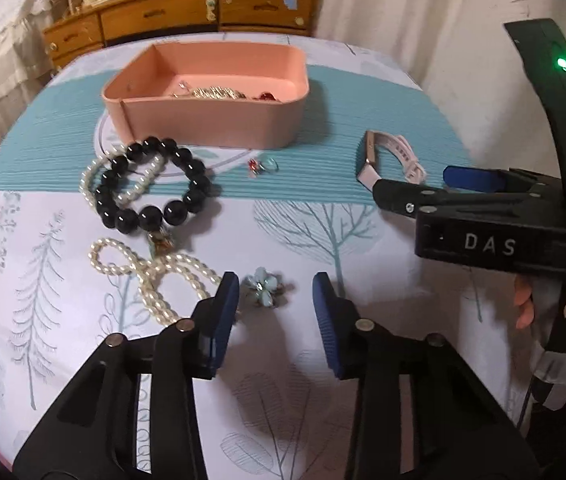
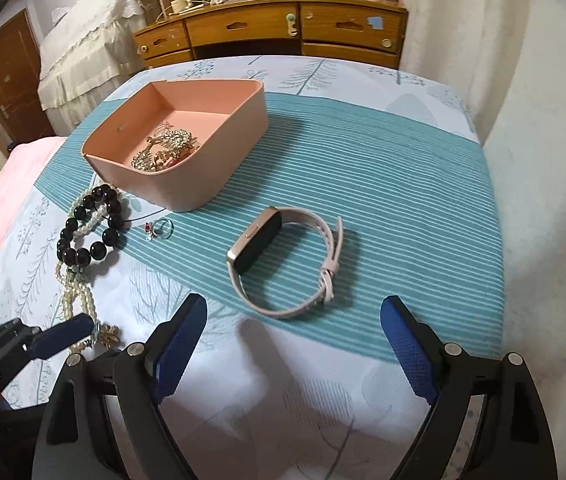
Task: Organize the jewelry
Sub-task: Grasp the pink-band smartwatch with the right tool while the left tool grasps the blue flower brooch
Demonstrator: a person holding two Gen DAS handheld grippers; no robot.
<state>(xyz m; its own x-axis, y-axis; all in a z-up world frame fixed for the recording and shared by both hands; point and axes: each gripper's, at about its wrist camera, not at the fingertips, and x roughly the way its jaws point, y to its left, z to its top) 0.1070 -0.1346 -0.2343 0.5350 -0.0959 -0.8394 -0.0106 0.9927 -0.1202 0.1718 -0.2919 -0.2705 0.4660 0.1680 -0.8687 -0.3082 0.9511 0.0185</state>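
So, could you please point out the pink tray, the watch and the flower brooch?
Pink plastic tray (image 2: 219, 168): right wrist view, front wall.
Pale-strapped rectangular watch (image 2: 257, 246): right wrist view, dark screen.
Pale blue flower brooch (image 1: 262, 287): left wrist view, centre.

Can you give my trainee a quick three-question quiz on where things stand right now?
1. True or false: the pink tray already holds some jewelry.
2. Which item lies between the open fingers of the left tool?
A. the black bead bracelet
B. the flower brooch
C. the ring
3. Fill in: the right tool is open and points at the ____, which lies on the teal striped band of the cloth.

Key: 1 true; 2 B; 3 watch.
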